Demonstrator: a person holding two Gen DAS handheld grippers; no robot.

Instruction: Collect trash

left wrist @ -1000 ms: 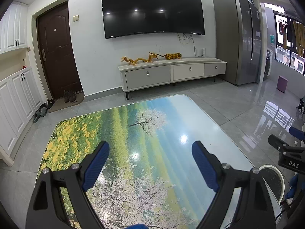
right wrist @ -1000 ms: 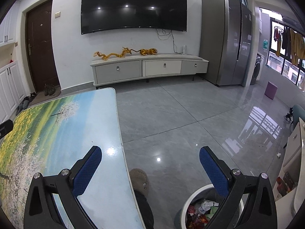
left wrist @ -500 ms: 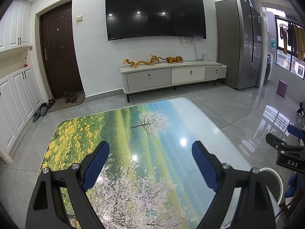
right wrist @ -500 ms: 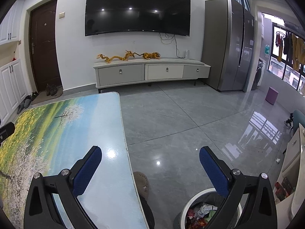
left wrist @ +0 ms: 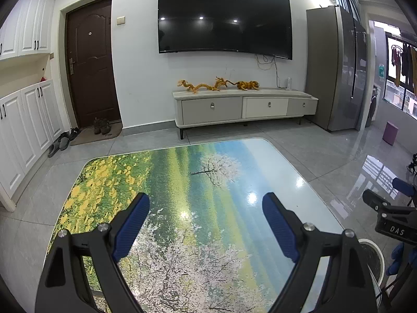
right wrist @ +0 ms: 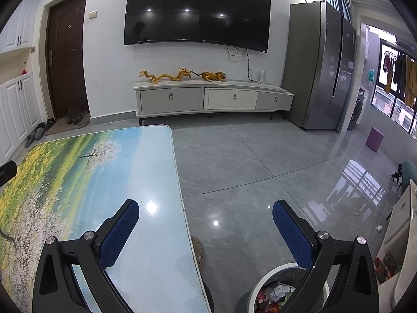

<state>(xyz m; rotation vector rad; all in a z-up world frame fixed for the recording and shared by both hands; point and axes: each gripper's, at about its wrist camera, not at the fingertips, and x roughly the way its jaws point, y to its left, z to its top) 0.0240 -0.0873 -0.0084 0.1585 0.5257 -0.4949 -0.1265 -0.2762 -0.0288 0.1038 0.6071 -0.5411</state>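
Both jaws spread, empty; trash bin (right wrist: 263, 285) half hidden behind right gripper (right wrist: 206, 224).

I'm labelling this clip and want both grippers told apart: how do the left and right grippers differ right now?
The left gripper hangs wholly over the printed table; the right gripper straddles the table's edge, one finger over the table, the other over the floor. Below the right gripper stands the trash bin with wrappers inside; under the left gripper only tabletop shows. Both are open, empty, with blue-padded fingers.
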